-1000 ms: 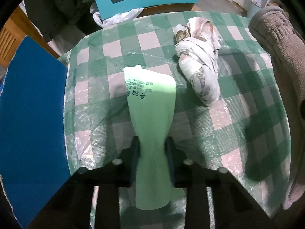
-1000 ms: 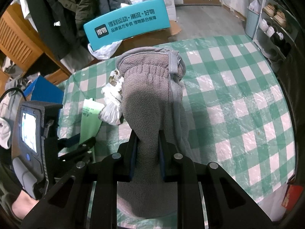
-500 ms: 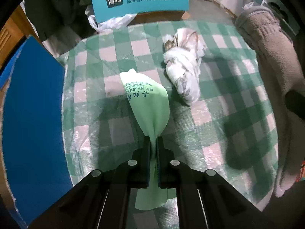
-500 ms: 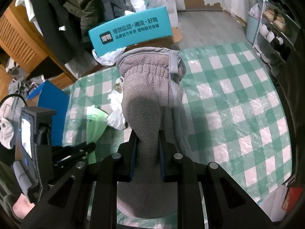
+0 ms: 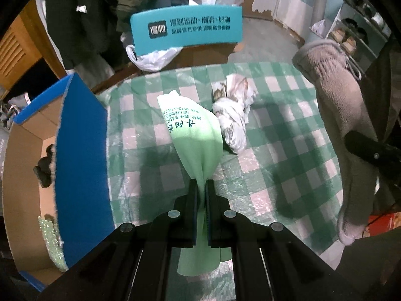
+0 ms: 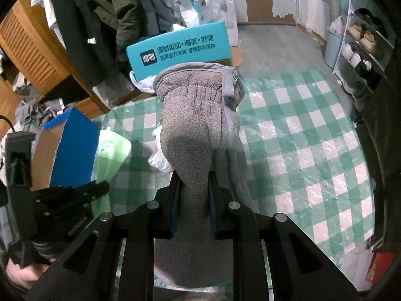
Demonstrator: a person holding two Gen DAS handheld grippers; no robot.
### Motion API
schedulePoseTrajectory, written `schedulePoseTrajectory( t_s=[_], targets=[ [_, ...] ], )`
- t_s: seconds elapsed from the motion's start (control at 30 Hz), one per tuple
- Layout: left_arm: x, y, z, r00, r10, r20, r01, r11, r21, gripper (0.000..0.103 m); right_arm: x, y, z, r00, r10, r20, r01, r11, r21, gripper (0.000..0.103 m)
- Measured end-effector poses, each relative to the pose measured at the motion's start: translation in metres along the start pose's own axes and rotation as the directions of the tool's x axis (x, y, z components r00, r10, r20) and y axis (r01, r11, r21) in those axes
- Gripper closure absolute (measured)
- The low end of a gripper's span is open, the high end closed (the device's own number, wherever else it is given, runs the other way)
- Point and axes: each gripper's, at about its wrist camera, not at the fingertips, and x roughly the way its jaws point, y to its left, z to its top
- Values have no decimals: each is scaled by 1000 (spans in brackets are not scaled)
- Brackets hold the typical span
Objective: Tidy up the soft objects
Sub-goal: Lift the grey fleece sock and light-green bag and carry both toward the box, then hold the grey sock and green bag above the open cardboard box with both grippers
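Observation:
My left gripper is shut on a pale green cloth bag with dark printed characters, lifted off the green checked tablecloth. A crumpled white patterned cloth bundle lies on the table just right of the bag. My right gripper is shut on a grey fleece garment that hangs from its pads above the table. That grey fleece garment fills the right side of the left wrist view. In the right wrist view, the green bag and the left gripper show at the left.
An open cardboard box with a blue flap stands at the table's left edge, with something sparkly green and a dark item inside. A teal printed box and a white plastic bag sit beyond the table. A shoe rack stands at the right.
The left gripper's jaws closed on the green bag and lifted it off the table. The right gripper rose a little with the grey fleece garment still held.

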Motion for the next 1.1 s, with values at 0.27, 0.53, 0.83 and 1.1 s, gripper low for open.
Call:
schedulePoseTrajectory(
  t_s=[0.27,0.53,0.83,1.1],
  targets=[
    [-32,12,3,997,5,71,-5,1000,-6,98,-19,1,7,999,-3,42,3,1000,1,86],
    [-55,27,-4,994,2,111,0,1000,-18,98,-33,19,9,998,15,64,-13,1000,-28,86],
    [-71,53,-14,991,11,130,-3,998,-61,98,-34,57,6,997,60,49,-55,994,-90,86],
    [-82,79,-24,989,27,144,-12,995,-102,98,-28,99,7,995,99,29,-93,985,-147,86]
  ],
)
